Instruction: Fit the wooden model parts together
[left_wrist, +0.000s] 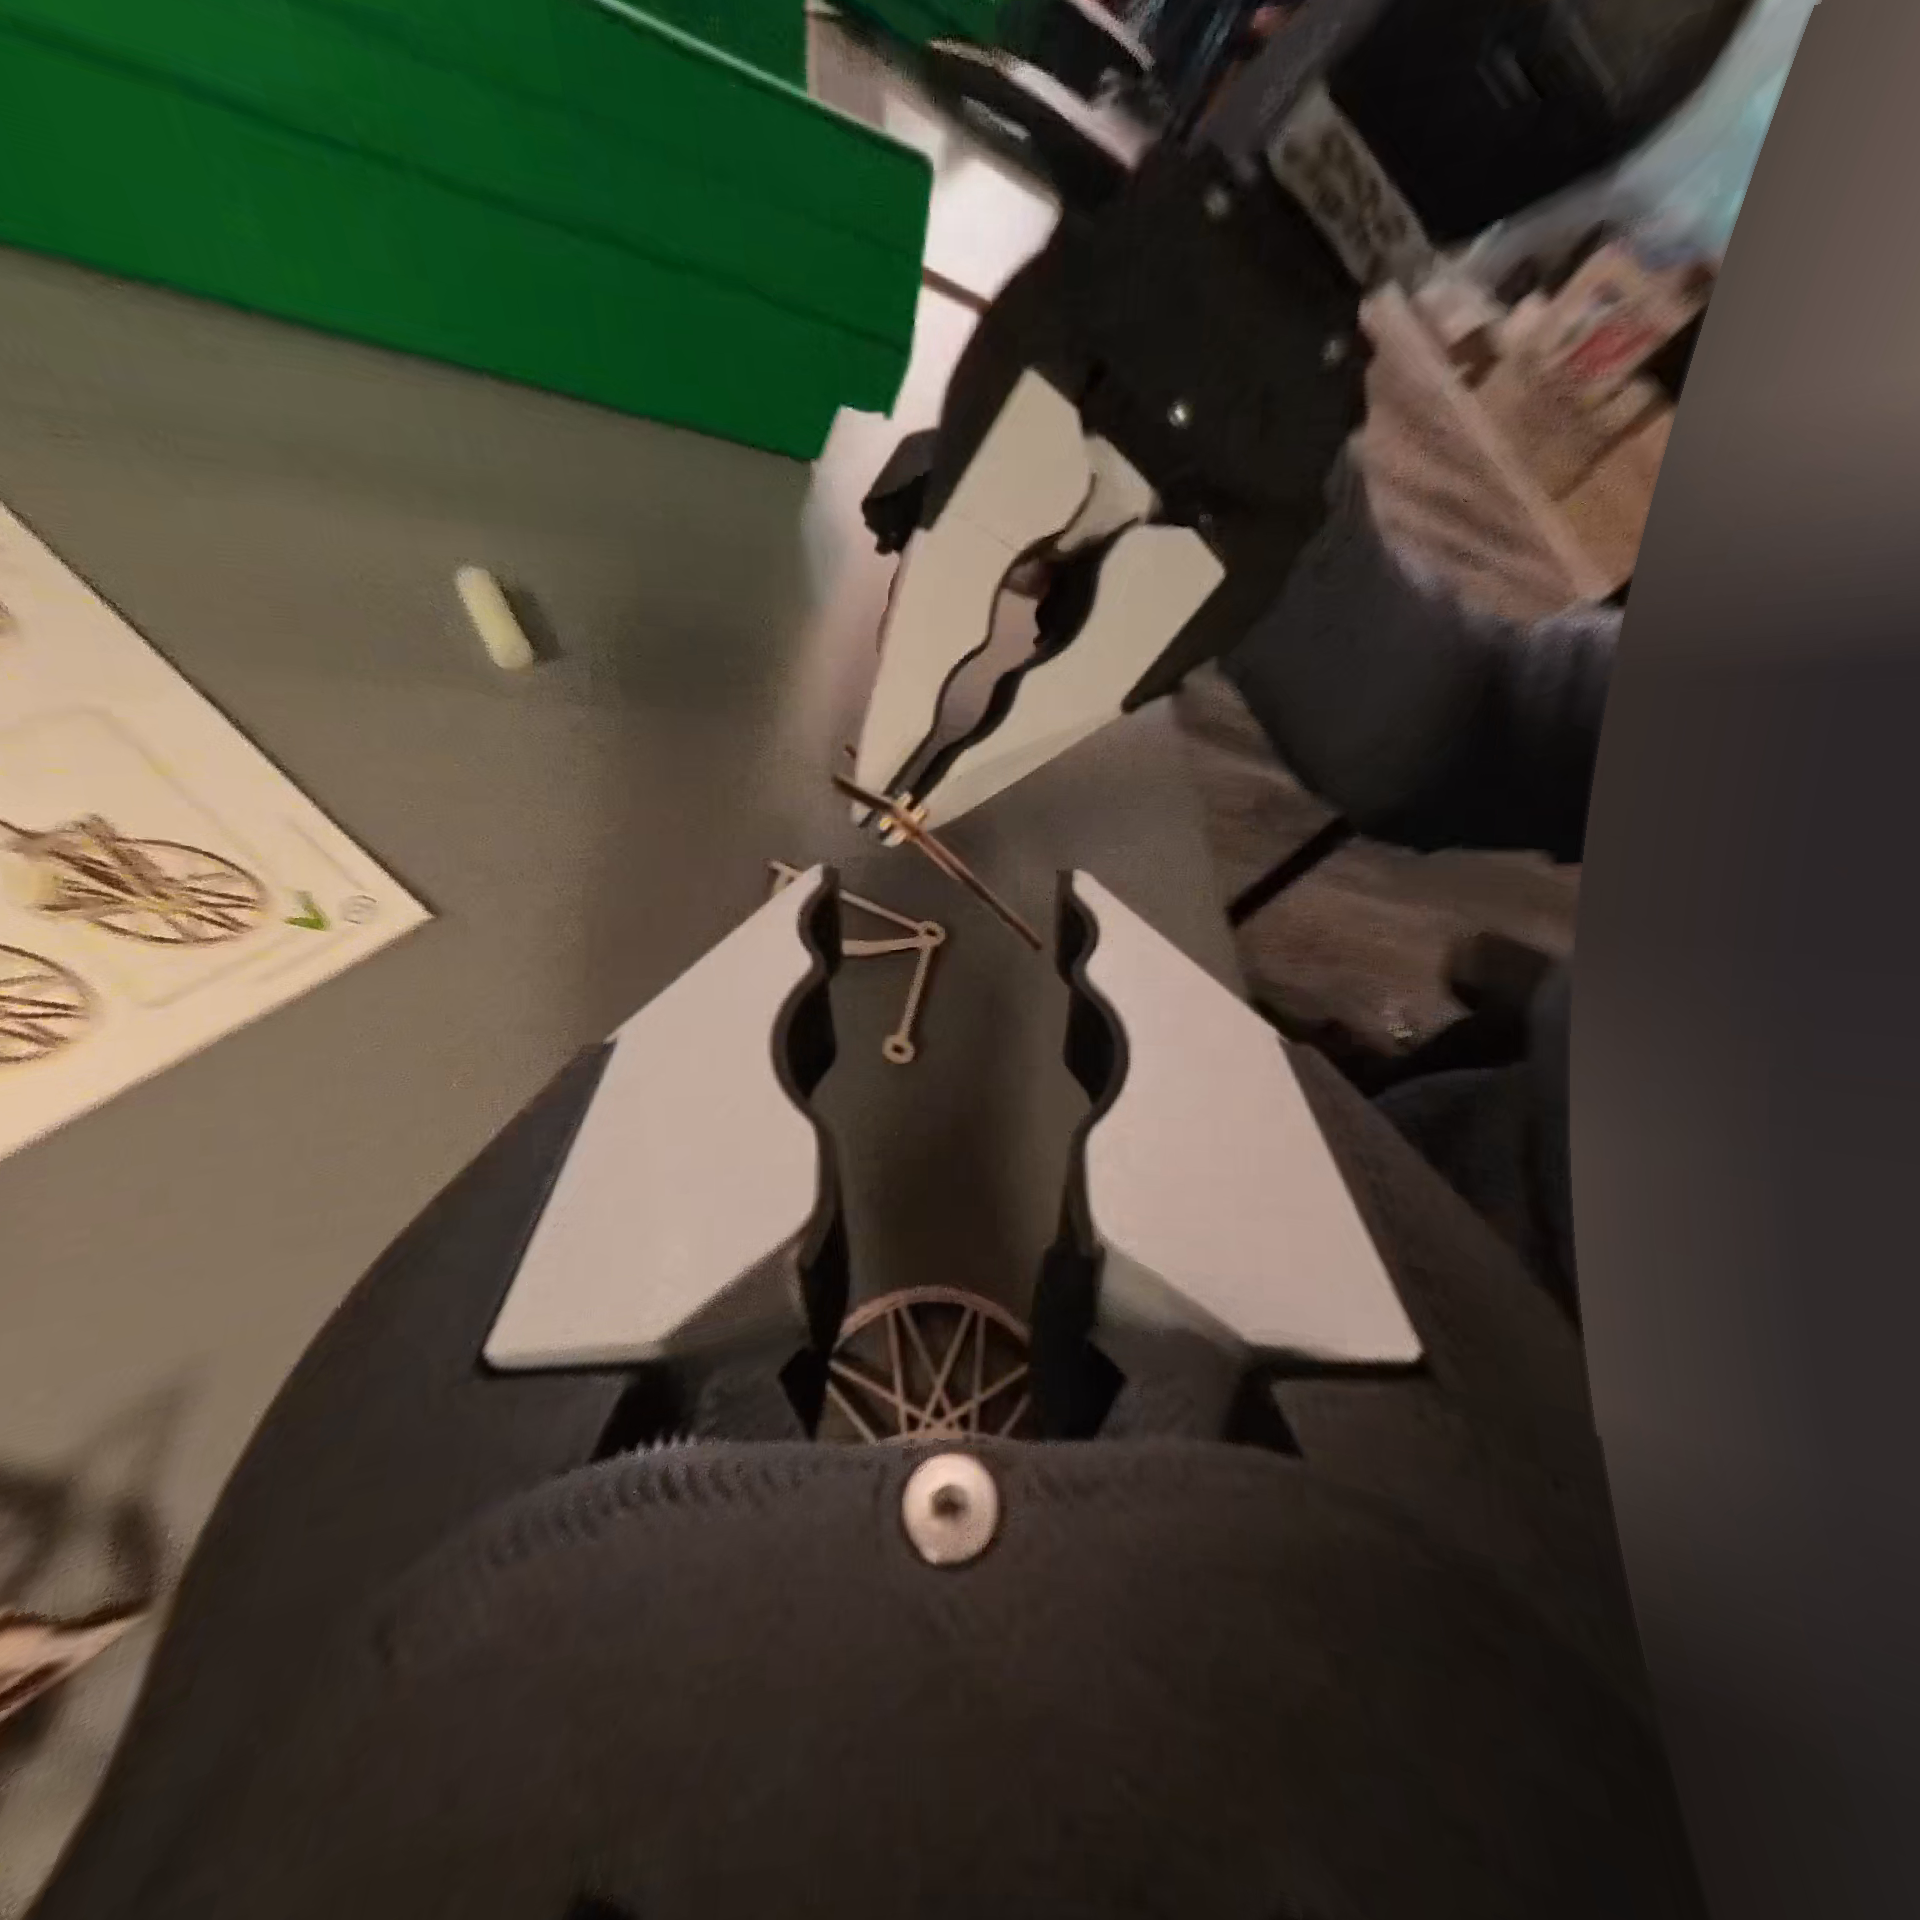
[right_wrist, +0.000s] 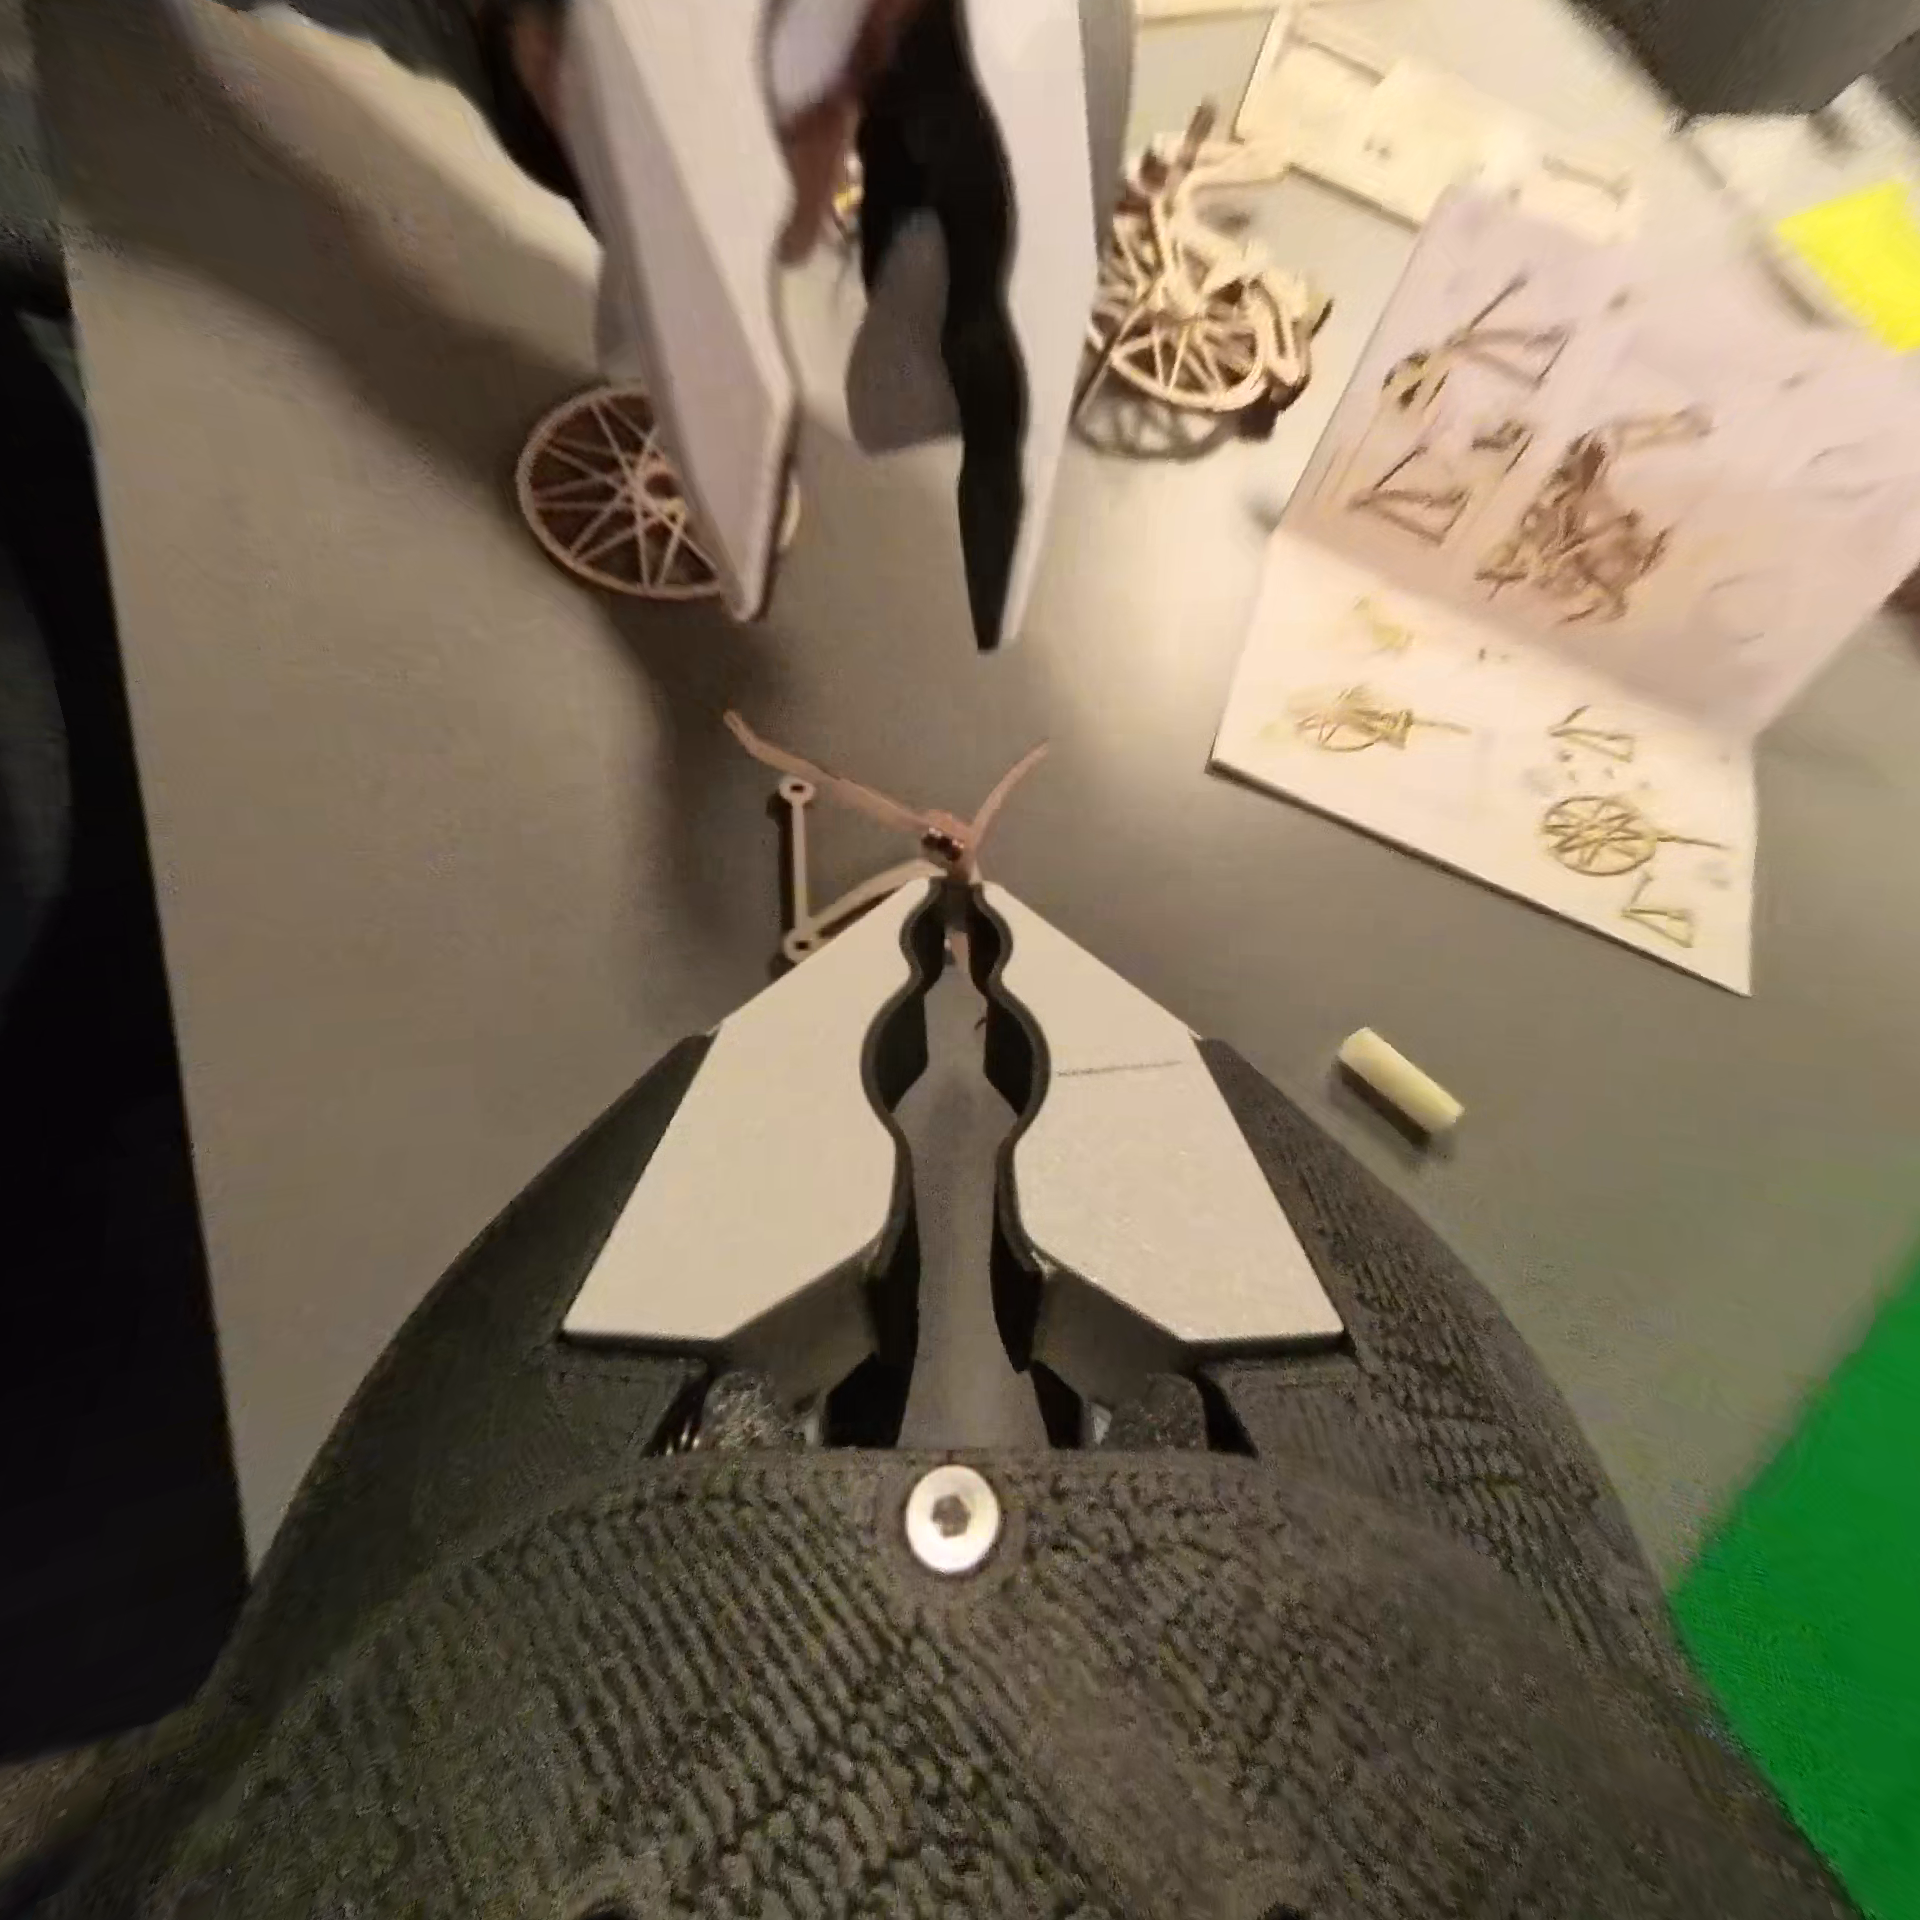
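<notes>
My right gripper (right_wrist: 951, 896) is shut on a thin wooden handlebar-shaped part (right_wrist: 935, 826) and holds it above the grey table (right_wrist: 416, 727). The left wrist view shows the right gripper (left_wrist: 894, 816) pinching that part (left_wrist: 940, 868) at its tips. My left gripper (left_wrist: 948, 894) is open and holds nothing; it shows from above in the right wrist view (right_wrist: 873, 618). A wooden triangular frame piece (left_wrist: 914, 966) lies flat on the table between its fingers, untouched, and shows in the right wrist view (right_wrist: 800, 873). A spoked wooden wheel (right_wrist: 613, 499) lies on the table; it shows below the left gripper (left_wrist: 925, 1371).
An instruction sheet (right_wrist: 1507, 623) lies on the right, seen too in the left wrist view (left_wrist: 156, 831). A partly built wooden model (right_wrist: 1195, 312) stands behind. A small pale cylinder (right_wrist: 1397, 1086) lies on the table. A green box (left_wrist: 468, 208) stands at the table's side. One gripper's finger ends stand about 5 centimetres off the other's. About 11 centimetres separates my left fingertips from the spoked wooden wheel (right_wrist: 613, 499).
</notes>
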